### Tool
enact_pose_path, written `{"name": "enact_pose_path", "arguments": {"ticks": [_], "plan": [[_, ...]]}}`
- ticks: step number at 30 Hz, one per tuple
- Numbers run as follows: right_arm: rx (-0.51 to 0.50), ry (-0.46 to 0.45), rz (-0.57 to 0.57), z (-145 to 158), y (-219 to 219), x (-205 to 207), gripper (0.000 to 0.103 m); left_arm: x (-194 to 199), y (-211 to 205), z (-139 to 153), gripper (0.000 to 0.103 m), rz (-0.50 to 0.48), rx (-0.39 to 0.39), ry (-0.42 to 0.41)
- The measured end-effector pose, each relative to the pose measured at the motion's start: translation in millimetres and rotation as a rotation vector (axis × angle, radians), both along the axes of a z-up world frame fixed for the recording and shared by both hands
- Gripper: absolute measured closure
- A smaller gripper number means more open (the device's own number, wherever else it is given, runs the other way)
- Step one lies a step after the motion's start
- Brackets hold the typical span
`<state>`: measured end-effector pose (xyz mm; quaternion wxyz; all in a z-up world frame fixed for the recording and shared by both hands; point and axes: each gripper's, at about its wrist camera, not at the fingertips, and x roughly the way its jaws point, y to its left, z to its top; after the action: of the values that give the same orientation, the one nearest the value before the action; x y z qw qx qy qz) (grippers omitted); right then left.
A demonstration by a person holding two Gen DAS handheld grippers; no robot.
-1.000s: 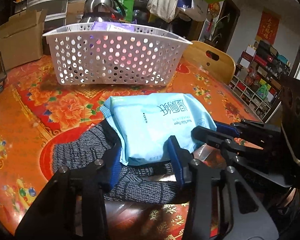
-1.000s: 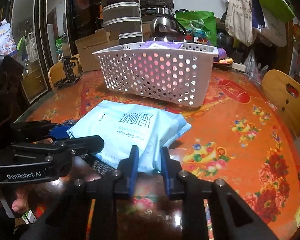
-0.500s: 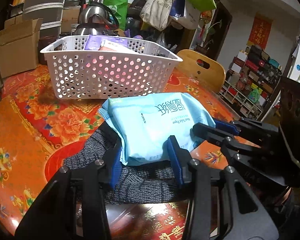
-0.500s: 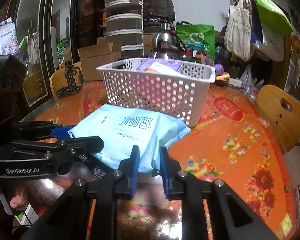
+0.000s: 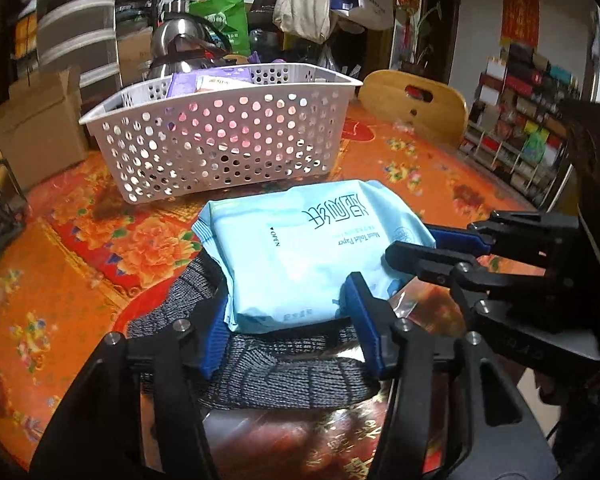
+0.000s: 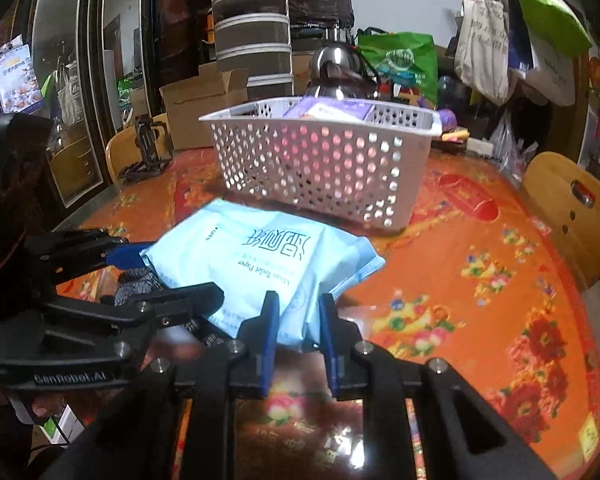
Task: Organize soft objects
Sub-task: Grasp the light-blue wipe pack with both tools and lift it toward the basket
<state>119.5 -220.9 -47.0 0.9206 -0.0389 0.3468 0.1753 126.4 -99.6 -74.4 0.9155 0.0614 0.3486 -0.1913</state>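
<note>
Pinching the tissue pack (image 5: 308, 248) from both sides, two tongs (image 5: 290, 316) (image 6: 296, 312).

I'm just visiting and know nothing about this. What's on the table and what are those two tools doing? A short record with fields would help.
Held item: light blue wipes pack
Left tool: fingers on either side of the pack's near end
Right tool: pinching the pack's edge
Under the pack: grey knitted cloth
Container: white perforated basket, beyond the pack, a purple packet inside
Surface: orange floral table
</note>
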Motion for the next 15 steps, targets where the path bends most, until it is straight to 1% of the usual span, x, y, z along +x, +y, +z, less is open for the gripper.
{"name": "enact_pose_path", "arguments": {"ticks": [3,5,6,8,9,10,11,12,15], "plan": [[0.026,0.021,0.007,-8,-3,1,0.085,-6,-11,-2,0.051,-0.005,0.091,-0.037],[0.035,0.036,0.010,-14,-4,1,0.085,-6,-13,-4,0.051,-0.006,0.113,-0.034],[0.036,0.042,0.011,-16,-4,2,0.085,-5,-12,-5,0.051,-0.006,0.104,-0.025],[0.052,0.047,0.009,-20,-7,2,0.085,-1,-5,-5,0.051,-0.003,0.049,0.001],[0.055,0.046,0.009,-20,-7,2,0.085,1,0,-5,0.055,0.000,0.016,0.017],[0.059,0.043,0.008,-19,-8,1,0.085,3,5,-4,0.062,0.004,-0.009,0.022],[0.058,0.040,0.007,-19,-8,1,0.085,4,8,-3,0.064,0.009,-0.022,0.022],[0.052,0.039,0.006,-19,-7,1,0.085,4,10,-1,0.068,0.009,-0.031,0.024],[0.044,0.044,0.006,-20,-6,2,0.086,4,5,-1,0.071,-0.003,0.018,0.023]]}}
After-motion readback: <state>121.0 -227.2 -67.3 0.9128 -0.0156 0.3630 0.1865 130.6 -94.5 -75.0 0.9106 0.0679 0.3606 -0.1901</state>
